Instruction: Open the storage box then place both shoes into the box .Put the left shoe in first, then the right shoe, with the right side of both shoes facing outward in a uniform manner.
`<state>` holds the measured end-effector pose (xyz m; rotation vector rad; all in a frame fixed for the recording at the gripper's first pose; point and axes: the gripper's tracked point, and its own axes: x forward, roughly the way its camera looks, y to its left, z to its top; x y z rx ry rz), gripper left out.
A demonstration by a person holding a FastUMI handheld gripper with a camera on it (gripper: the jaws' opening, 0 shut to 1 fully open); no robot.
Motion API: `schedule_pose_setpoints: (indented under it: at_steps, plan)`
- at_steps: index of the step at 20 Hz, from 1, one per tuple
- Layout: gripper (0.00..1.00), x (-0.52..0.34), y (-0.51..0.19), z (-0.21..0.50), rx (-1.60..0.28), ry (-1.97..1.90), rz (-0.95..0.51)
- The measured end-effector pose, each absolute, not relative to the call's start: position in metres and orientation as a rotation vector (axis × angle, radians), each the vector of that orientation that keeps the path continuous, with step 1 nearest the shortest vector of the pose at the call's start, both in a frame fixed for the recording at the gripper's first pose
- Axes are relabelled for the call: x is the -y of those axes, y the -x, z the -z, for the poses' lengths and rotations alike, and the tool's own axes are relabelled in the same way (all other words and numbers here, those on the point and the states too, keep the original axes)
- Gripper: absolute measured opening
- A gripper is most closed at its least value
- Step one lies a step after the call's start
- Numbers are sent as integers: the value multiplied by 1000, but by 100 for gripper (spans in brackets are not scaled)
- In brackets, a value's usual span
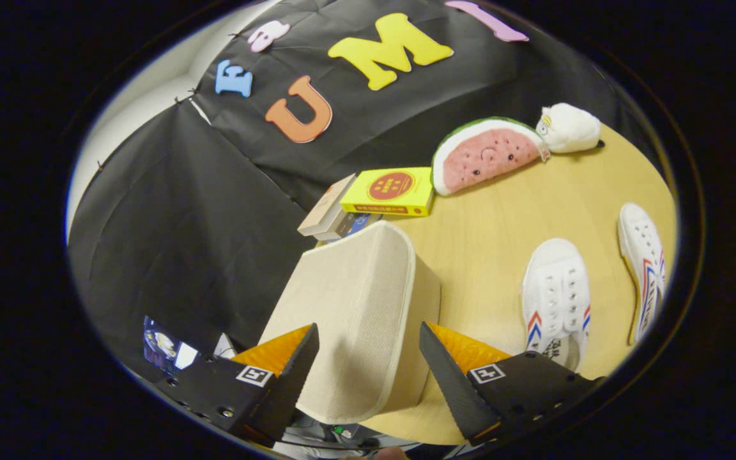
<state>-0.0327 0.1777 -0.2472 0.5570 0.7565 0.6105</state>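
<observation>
We see the gripper (368,348) with its jaws spread wide, nothing held between them. The box (355,313), a beige fabric one with a pale piped rim, lies straight ahead of the fingers (291,364), and its near end reaches into the gap between them. We cannot tell whether either finger touches the fabric; there looks to be a little space on each side. Its lid appears closed, the flat woven top facing us, though we cannot be sure of the far edge.

Taking the box as our landmark, it stands at the edge of the wooden table (489,236), with the black cloth wall on its other side. Across the bare wood from the box lies one white shoe (556,300), sole down, with red and blue chevrons on its side, well apart from the box and just beyond the finger on that side. Farther still from the box, past that shoe, lies the second shoe (644,268), tipped onto its side so that its yellowish sole edge shows. The two shoes are apart from each other.

Behind the box, close to its far end, sits a stack of books (333,214) with a yellow book (392,190) on top. Beyond the books, farther from the box, rest a watermelon plush (486,153) and, touching it, a white plush (569,128).
</observation>
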Motion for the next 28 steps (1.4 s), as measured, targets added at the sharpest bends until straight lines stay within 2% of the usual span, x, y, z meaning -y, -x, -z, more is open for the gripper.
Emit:
schedule_pose_setpoints:
  at_steps: [11,14,17,21,24,28]
  plan:
    - [95,-213,31,267,-948,-742,-695]
    - [85,-210,30,265,-969,-727,-696]
    - [72,-205,32,262,-1011,-750,-679]
    - [32,-183,30,251,-1004,-765,-618]
    - [2,-183,32,236,-982,-723,-625]
    - [0,-186,36,213,-948,-658,-605]
